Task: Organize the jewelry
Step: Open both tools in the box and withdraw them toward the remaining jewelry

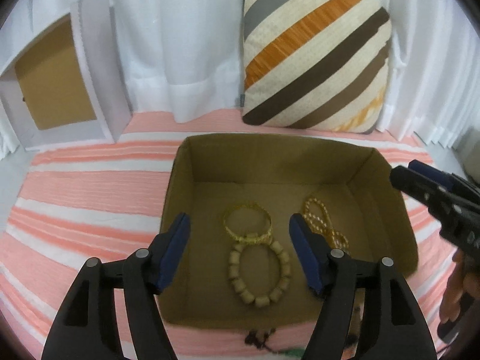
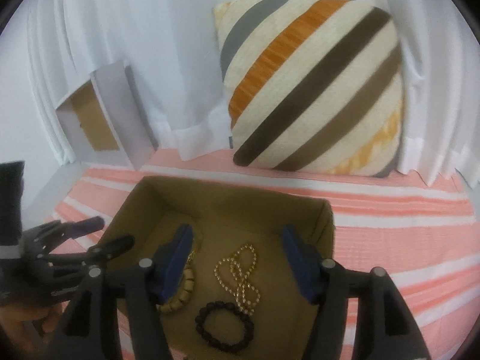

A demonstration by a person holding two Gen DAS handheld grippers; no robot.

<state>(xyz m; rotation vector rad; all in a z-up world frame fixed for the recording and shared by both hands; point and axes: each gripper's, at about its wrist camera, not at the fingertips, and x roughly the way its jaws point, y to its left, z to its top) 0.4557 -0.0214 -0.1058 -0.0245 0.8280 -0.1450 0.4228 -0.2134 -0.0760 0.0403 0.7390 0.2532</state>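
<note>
The left claw (image 1: 240, 258) was held released, nothing between its blue pads, above a shallow brown cardboard box (image 1: 387, 207) set on a pink-and-white striped cloth (image 1: 84, 198). The right claw (image 2: 235, 265) was likewise spread wide and empty over the same box. Inside were seen a pale wooden bead bracelet (image 1: 259, 273), a yellow gold bangle (image 1: 247, 222), a gold bead chain (image 2: 240, 279) and a dark bead bracelet (image 2: 225, 325). Farther back, a diagonally striped cushion (image 1: 315, 57) was propped against white curtains (image 1: 180, 45).
</note>
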